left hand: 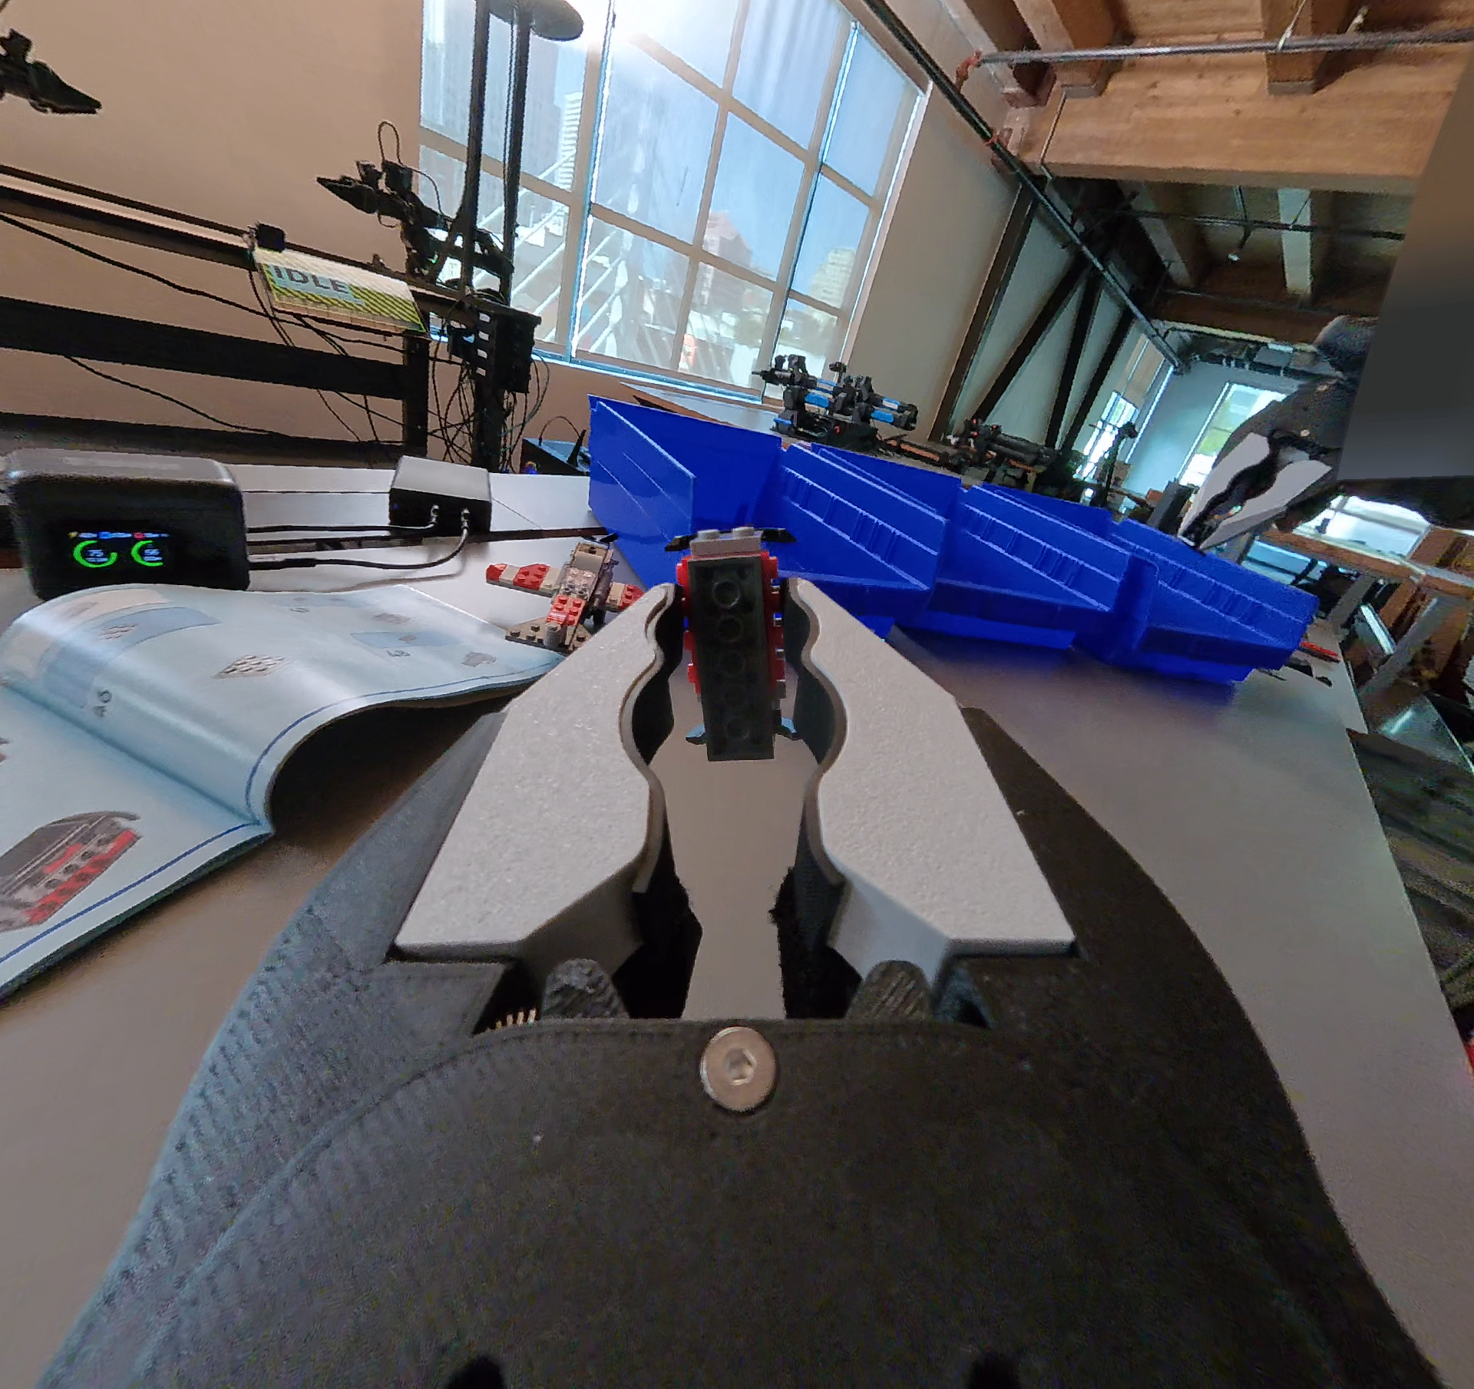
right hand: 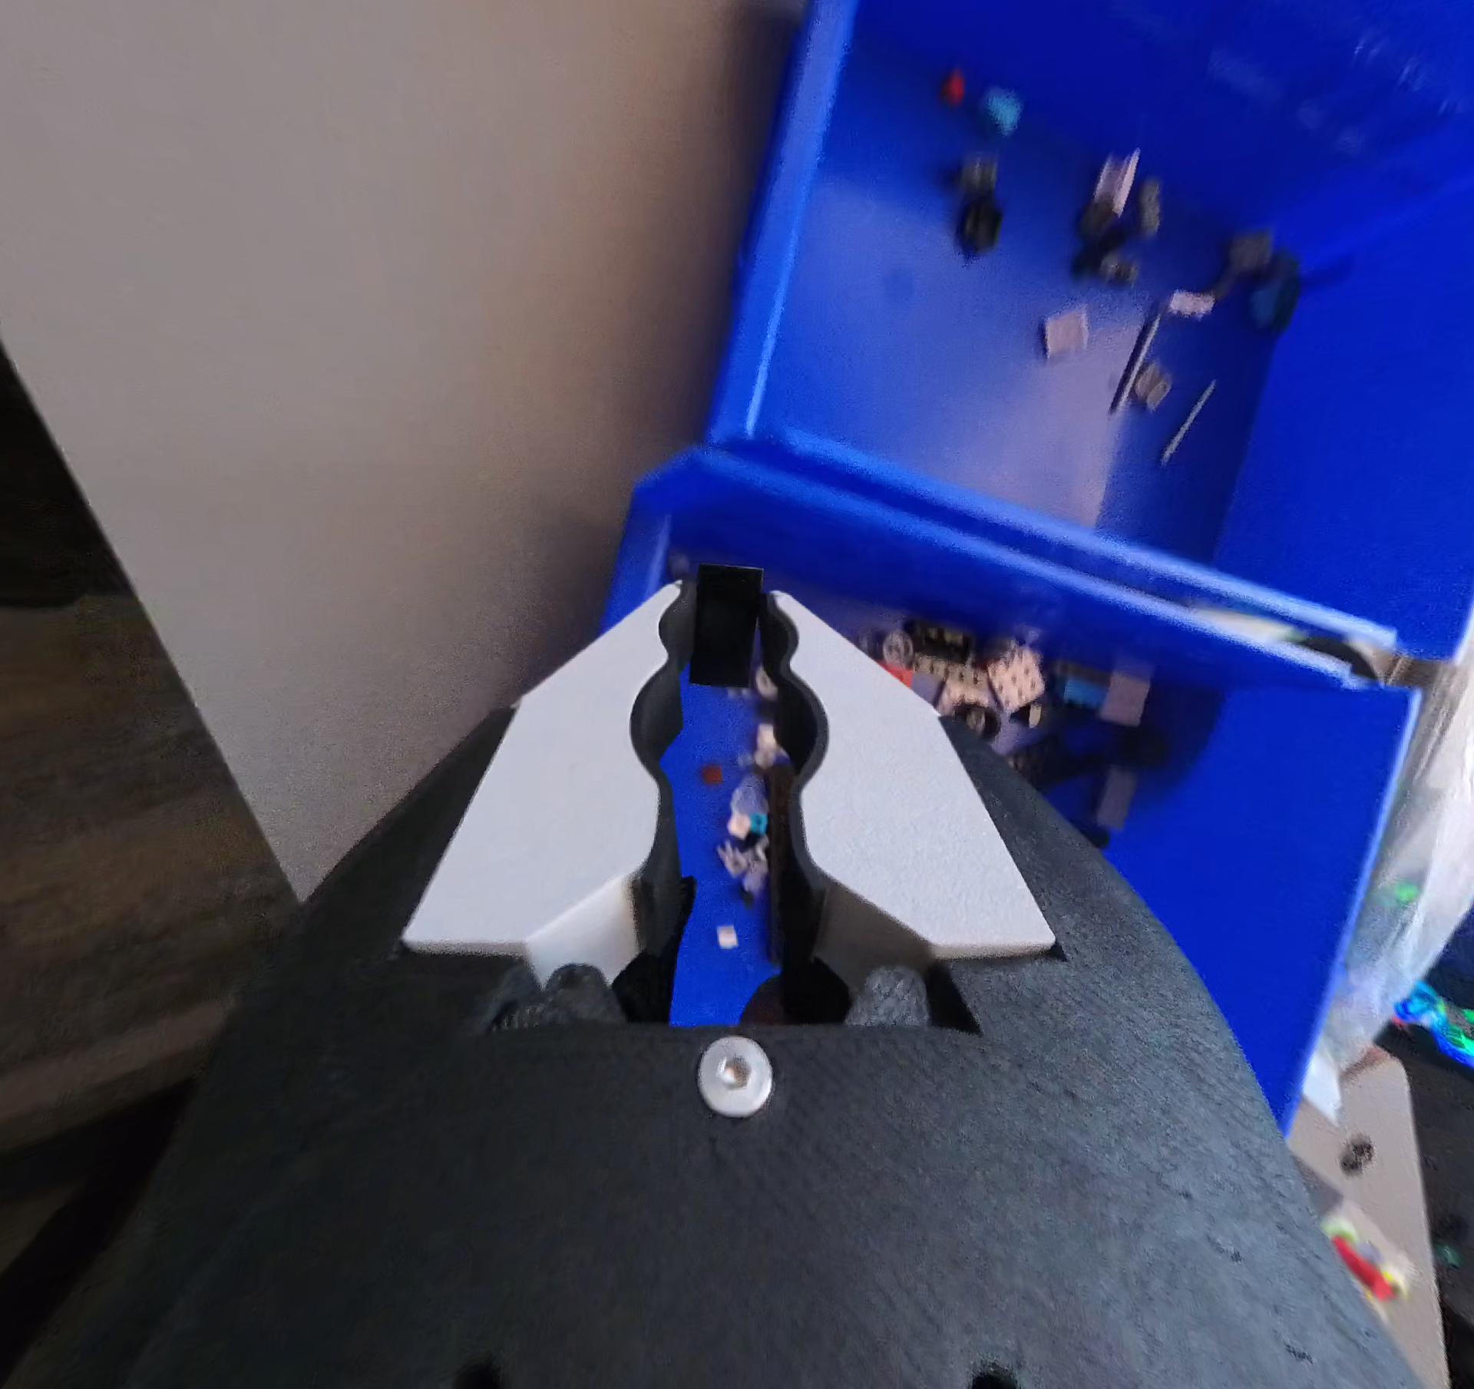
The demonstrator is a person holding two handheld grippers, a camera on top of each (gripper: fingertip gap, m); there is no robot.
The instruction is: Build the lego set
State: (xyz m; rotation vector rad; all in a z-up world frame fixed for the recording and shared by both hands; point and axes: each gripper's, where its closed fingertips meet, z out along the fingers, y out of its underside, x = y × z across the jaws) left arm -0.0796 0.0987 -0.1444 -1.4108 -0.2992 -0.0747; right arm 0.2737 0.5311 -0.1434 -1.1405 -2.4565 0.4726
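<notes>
My left gripper [left hand: 730, 617] is shut on a small brick assembly [left hand: 732, 657] of dark grey, red and light grey bricks, held above the grey table [left hand: 1077, 792]. A small brick aircraft model [left hand: 570, 593] sits on the table to the left of it. My right gripper [right hand: 724, 617] is shut on a black brick [right hand: 724, 625], above a blue bin [right hand: 1037, 752] with several loose small bricks. It also shows far off in the left wrist view [left hand: 1244, 489], above the row of blue bins [left hand: 957, 553].
An open instruction booklet [left hand: 159, 712] lies at the left of the table. A black device with a lit screen [left hand: 120, 529] and a black box with cables [left hand: 439, 493] stand behind it. A second blue bin [right hand: 1117, 234] holds several small parts. Left tips to right tips: about 55 centimeters.
</notes>
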